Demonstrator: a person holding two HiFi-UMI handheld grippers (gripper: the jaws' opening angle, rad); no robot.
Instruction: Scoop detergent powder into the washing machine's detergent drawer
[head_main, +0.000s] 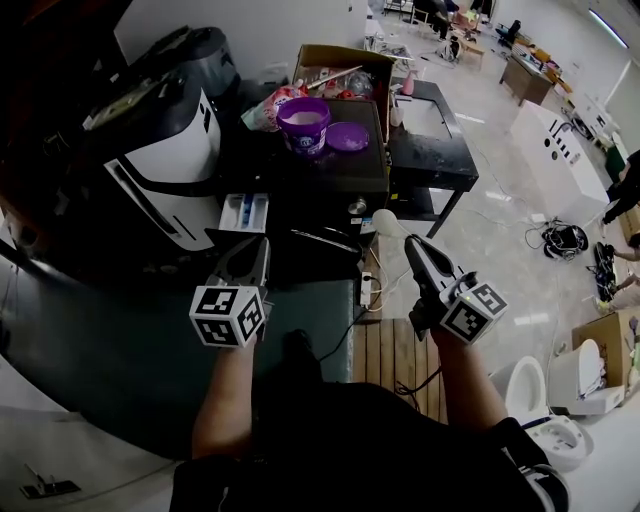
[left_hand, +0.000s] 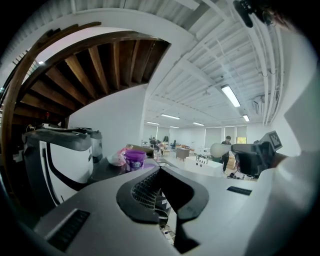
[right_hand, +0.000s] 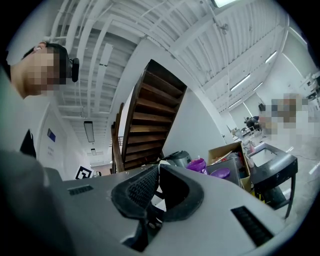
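Right claw (head_main: 410, 243) is clenched on the handle of a white scoop (head_main: 385, 222), with the bowl out past the tips. We can't tell if it carries powder. Left claw (head_main: 258, 258) is clamped closed on nothing and idle.

The detergent drawer (head_main: 244, 212) is pulled out of the washing machine (head_main: 165, 170), just ahead of the left claw and well left of the right claw. The purple detergent tub (head_main: 303, 125) sits open on the counter (head_main: 330, 178), ahead of both claws and beyond the drawer, with its lid (head_main: 347, 136) just beside it.

Our read: the scoop is at neither one yet. We should keep the bowl level, dip shallow, carry low, and tip only once the bowl is inside the compartment walls. Keep the left claw off that path.
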